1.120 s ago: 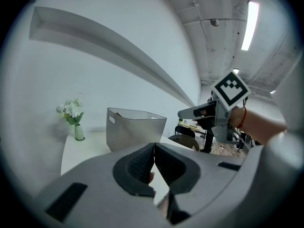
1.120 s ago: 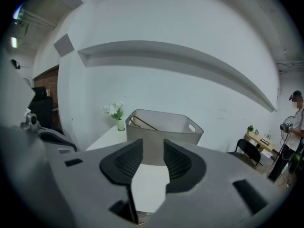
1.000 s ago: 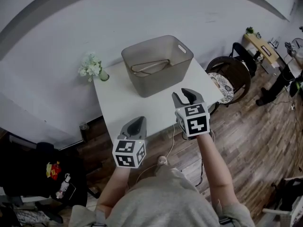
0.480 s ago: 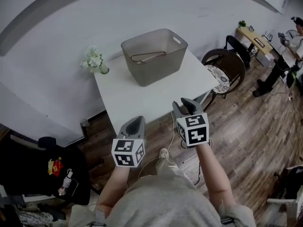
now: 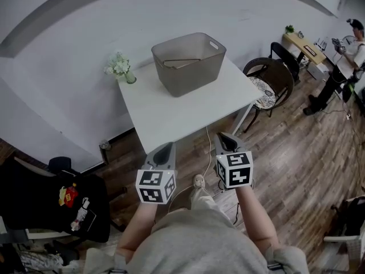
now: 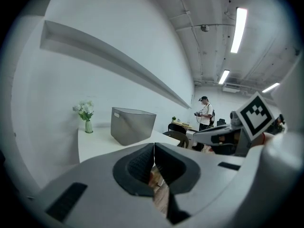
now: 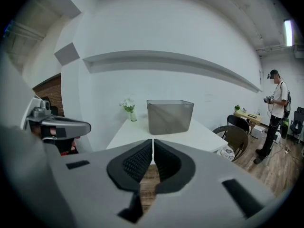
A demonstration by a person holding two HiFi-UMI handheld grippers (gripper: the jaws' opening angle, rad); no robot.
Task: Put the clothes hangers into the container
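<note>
Both grippers had drawn back from the table since a second before and now hung over the brown wood-plank floor (image 5: 296,153), short of the table's near edge. The right jaws, spread wide then, were closing. Nearest the camera, the person's grey-clad body and bare forearms led out to the two marker cubes. The left hand-held gripper (image 5: 166,147) was clenched, its dark ribbed pads meeting at the tips in the left gripper view (image 6: 154,148), with nothing between them. The right hand-held gripper (image 5: 226,137) stood level with it, well apart to the side. In the right gripper view (image 7: 152,144) its pads were nearly together, with only a thin slit and nothing in it. A light shoe (image 5: 198,181) showed on the floor between the two arms.

Beyond the grippers stood the white rectangular table (image 5: 171,116), its near half bare. On its far half sat the translucent grey plastic container with cut-out handles (image 5: 191,76). Thin brownish clothes hangers (image 5: 181,62) lay inside against the bottom; their number could not be told. Left of the container, near the far corner, stood a small green vase of white flowers (image 5: 121,68). A dark round-backed chair with a patterned cushion (image 5: 268,87) stood just beside the table's right edge. Far off to the right, another person (image 5: 349,44) stood near a wooden desk (image 5: 305,45).
</note>
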